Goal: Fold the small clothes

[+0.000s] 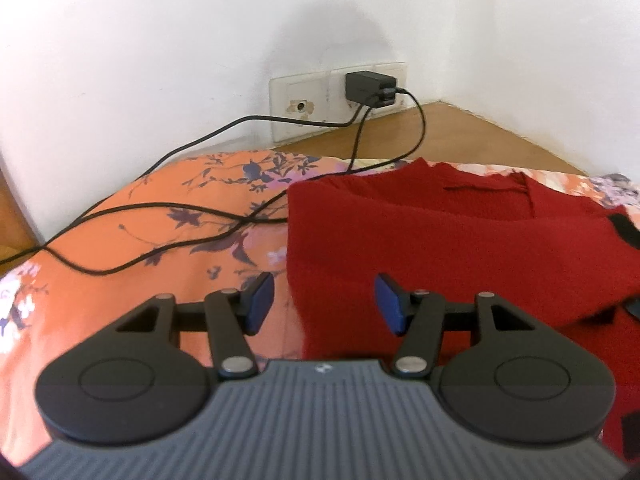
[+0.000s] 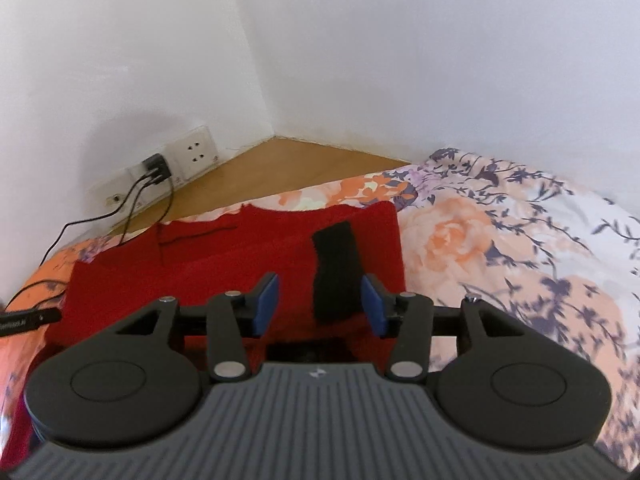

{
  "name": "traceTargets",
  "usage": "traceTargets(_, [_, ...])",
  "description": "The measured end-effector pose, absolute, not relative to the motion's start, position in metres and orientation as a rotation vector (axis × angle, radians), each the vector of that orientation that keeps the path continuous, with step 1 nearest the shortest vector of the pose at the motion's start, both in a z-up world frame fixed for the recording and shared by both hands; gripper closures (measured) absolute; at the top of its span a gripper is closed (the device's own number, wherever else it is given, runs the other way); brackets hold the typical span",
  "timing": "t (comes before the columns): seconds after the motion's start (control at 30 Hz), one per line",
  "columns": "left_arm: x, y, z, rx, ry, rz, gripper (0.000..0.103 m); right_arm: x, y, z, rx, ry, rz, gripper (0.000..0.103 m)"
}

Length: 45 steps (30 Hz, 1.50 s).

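Red knitwear (image 1: 460, 232) lies partly folded on the floral bedspread (image 1: 140, 216) near the bed's head edge. Left gripper (image 1: 324, 304) and right gripper (image 2: 320, 302) hover wide open, holding nothing (cables (image 1: 160, 216) trail nearby). Pinching matching hem corners should keep the fold square.

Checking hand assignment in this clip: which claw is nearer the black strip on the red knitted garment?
Right. The right claw is open with the black strip running between its fingers. The left claw is open over the red knitted garment's left edge, away from the strip.
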<state>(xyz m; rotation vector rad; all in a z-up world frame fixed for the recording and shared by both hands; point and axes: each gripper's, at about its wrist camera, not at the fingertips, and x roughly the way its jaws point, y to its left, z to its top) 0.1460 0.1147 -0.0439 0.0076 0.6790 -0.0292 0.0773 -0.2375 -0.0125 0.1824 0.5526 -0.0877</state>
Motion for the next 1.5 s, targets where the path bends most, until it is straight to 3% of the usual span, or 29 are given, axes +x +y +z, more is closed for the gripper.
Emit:
traceTargets(0.1, [0.130, 0.116, -0.038, 0.032, 0.685, -0.034, 0.046, 0.051, -0.227, -0.011, 0.172, 0.539, -0.078, 0.037])
traceTargets(0.53, [0.049, 0.114, -0.019, 0.053, 0.710, -0.051, 0.045, -0.017, -0.189, -0.020, 0.047, 0.572, 0.050, 0.035])
traceTargets(0.67, [0.023, 0.105, -0.021, 0.052, 0.728, -0.035, 0.045, -0.037, -0.179, -0.022, -0.012, 0.583, 0.103, 0.027])
traceTargets(1.17, [-0.052, 0.077, -0.038, 0.043, 0.779, -0.026, 0.044, -0.112, -0.164, -0.039, -0.224, 0.625, 0.247, 0.015])
traceTargets(1.5, [-0.073, 0.066, -0.041, 0.038, 0.782, -0.029, 0.044, -0.146, -0.148, -0.075, -0.549, 0.655, 0.327, 0.011])
